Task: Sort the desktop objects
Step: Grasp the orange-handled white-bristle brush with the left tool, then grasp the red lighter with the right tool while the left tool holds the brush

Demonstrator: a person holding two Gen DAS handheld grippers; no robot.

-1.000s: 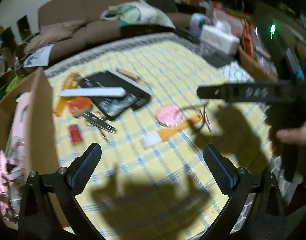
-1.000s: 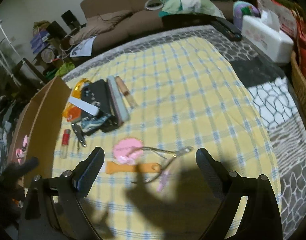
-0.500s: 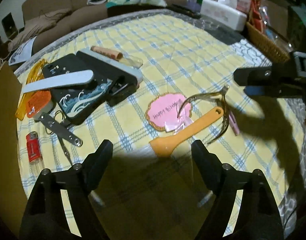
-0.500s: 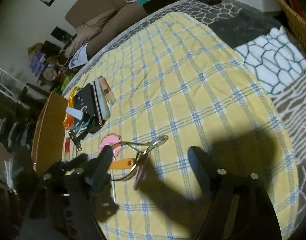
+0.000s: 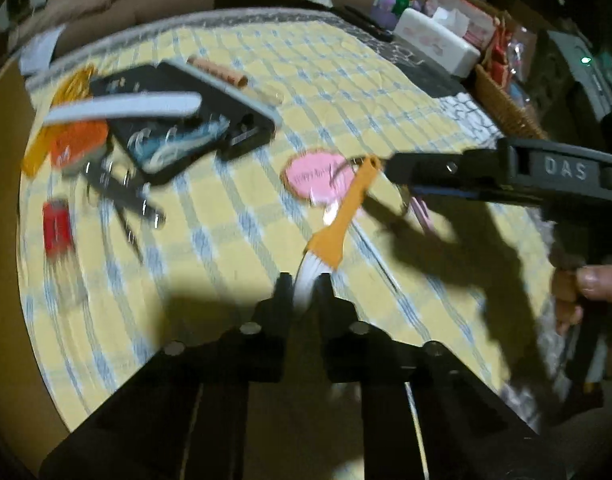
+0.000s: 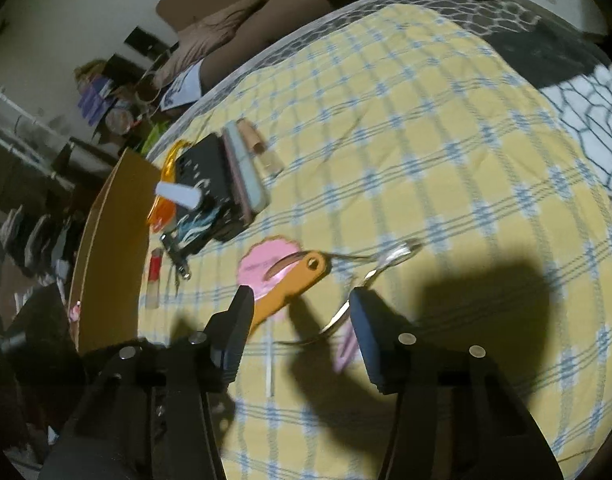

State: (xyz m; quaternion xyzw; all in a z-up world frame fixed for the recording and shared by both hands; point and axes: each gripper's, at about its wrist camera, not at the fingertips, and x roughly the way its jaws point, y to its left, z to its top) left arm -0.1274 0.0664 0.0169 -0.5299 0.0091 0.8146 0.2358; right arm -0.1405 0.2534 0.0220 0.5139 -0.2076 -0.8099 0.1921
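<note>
My left gripper (image 5: 305, 290) is shut on the white bristle end of an orange-handled brush (image 5: 352, 212), whose handle reaches over a pink card (image 5: 310, 176) on the yellow checked cloth. My right gripper (image 6: 301, 320) hangs low over the brush handle (image 6: 293, 286) and a pair of metal nippers (image 6: 386, 260). Its jaws are closing, with the nippers' handles and the brush handle between them and the pads not pressing on anything. The right gripper (image 5: 410, 178) also reaches in from the right in the left wrist view, held by a hand (image 5: 594, 280).
Black phone cases (image 5: 173, 128), a white nail file (image 5: 125, 106), a red lighter (image 5: 57, 224) and small metal tools lie at the left. A cardboard box (image 6: 109, 248) stands along the left edge. A tissue box (image 5: 438, 44) and wicker basket (image 5: 506, 108) sit far right.
My left gripper came down and shut on the brush's bristles; the brush handle swung more upright in view. My right gripper sank over the nippers and its jaws narrowed.
</note>
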